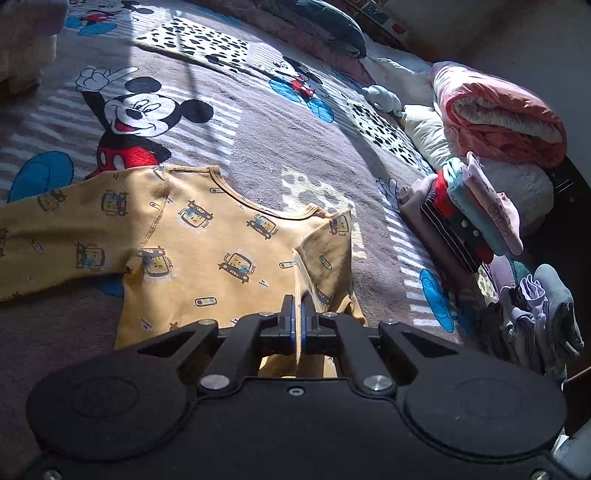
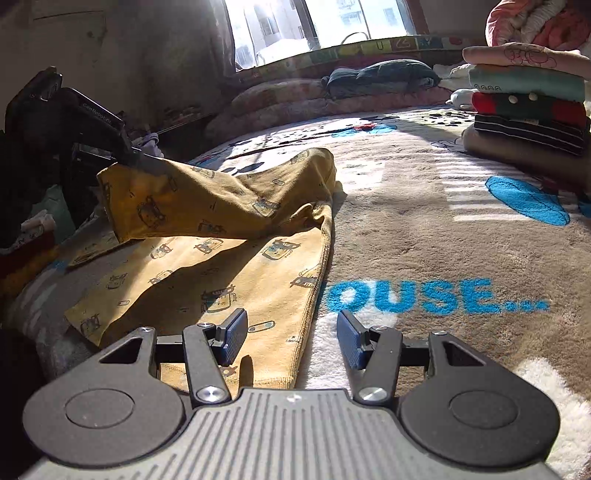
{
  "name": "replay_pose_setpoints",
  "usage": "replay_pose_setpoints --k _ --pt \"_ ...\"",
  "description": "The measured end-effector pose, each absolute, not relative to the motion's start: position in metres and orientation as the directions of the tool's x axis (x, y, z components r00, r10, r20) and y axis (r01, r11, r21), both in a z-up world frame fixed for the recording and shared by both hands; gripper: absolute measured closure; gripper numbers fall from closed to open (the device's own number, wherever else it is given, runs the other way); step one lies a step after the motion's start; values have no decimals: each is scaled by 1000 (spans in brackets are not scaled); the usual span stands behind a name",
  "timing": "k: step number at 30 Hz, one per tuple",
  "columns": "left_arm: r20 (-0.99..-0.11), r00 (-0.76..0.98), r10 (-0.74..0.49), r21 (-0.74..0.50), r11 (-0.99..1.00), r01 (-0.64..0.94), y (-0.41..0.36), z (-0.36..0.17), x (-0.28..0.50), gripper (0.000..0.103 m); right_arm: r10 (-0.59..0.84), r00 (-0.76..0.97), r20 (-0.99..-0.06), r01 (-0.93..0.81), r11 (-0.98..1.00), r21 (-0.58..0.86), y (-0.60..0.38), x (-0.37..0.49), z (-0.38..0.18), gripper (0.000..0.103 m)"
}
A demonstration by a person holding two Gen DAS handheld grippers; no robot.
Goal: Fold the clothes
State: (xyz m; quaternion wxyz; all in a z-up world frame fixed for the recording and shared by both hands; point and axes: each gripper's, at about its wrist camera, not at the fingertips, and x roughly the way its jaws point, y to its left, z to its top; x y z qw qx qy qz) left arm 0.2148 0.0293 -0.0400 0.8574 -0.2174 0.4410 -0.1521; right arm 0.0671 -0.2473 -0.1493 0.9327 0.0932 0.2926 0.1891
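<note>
A yellow long-sleeved shirt (image 1: pixel 192 236) printed with small cars lies on the cartoon-mouse blanket (image 1: pixel 258 122). Its left sleeve stretches out flat to the left. My left gripper (image 1: pixel 298 314) is shut on the right sleeve (image 1: pixel 325 254) and holds it lifted and folded in over the body. In the right wrist view the same shirt (image 2: pixel 236 266) lies ahead, with the raised sleeve (image 2: pixel 207 199) pinched by the left gripper (image 2: pixel 129 155) at upper left. My right gripper (image 2: pixel 291 338) stands open just above the shirt's hem edge, holding nothing.
A stack of folded clothes (image 1: pixel 476 214) sits at the blanket's right side, seen too as a stack (image 2: pixel 528 107) at the far right. A rolled pink quilt (image 1: pixel 498 114) and pillows lie behind it. Loose garments (image 1: pixel 535 321) pile at the right edge. A window (image 2: pixel 317 22) is ahead.
</note>
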Motion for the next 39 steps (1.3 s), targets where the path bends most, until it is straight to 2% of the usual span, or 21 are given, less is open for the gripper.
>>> replay_pose_setpoints --k 5,10,13,15,24,29,39 --pt "-712 558 -426 -489 871 41 42 -56 212 103 392 744 -542 -292 919 264 -238 63 -148 50" --pt "-718 564 -409 -487 873 14 53 -69 212 103 378 738 -559 -258 924 283 -241 59 -146 57" --pt "-715 564 -413 -495 869 8 56 -70 215 103 366 739 -566 -235 927 294 -243 57 -148 76" --pt "-708 570 -417 -497 867 17 56 -66 218 103 388 732 -560 -247 917 313 -243 58 -148 95" --pt "-674 595 -437 -492 867 79 52 -42 230 103 399 784 -477 -316 916 247 -226 50 -125 97" --pt "-651 627 -427 -471 876 107 60 -22 236 103 429 777 -460 -383 903 195 -201 51 -115 97" --pt "-676 632 -380 -417 904 98 82 -26 243 103 448 722 -527 -447 883 139 -152 66 -138 97"
